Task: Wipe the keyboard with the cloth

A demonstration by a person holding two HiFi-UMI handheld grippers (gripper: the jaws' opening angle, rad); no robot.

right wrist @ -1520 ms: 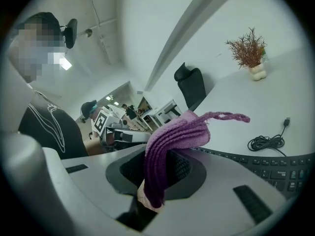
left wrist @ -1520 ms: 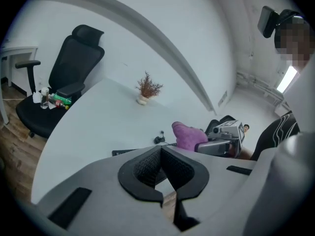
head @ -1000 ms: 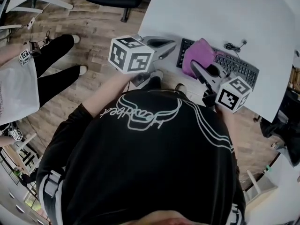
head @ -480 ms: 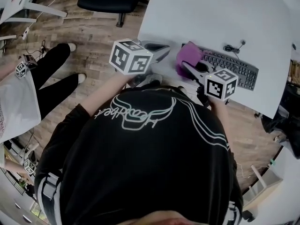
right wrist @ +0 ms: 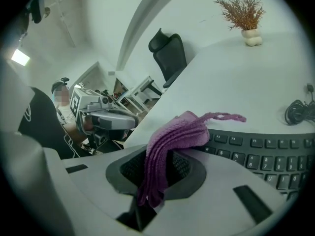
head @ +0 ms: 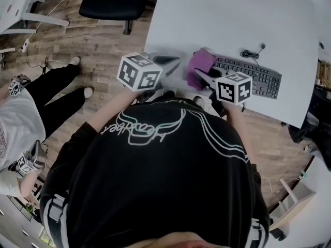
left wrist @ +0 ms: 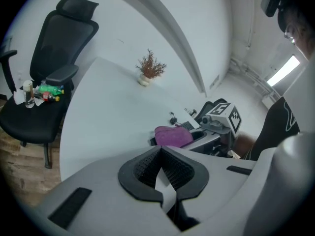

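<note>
Table point(head: 232, 14) open beyond keyboard point(head: 258, 77); cable coil point(head: 252, 52) there.

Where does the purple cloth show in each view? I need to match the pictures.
Head view: cloth upper centre, at the left end of the keyboard.
Left gripper view: cloth just right of centre, on the table beyond the jaws.
Right gripper view: cloth centre, pinched in the right gripper.
Shared landmark: the black office chair.
</note>
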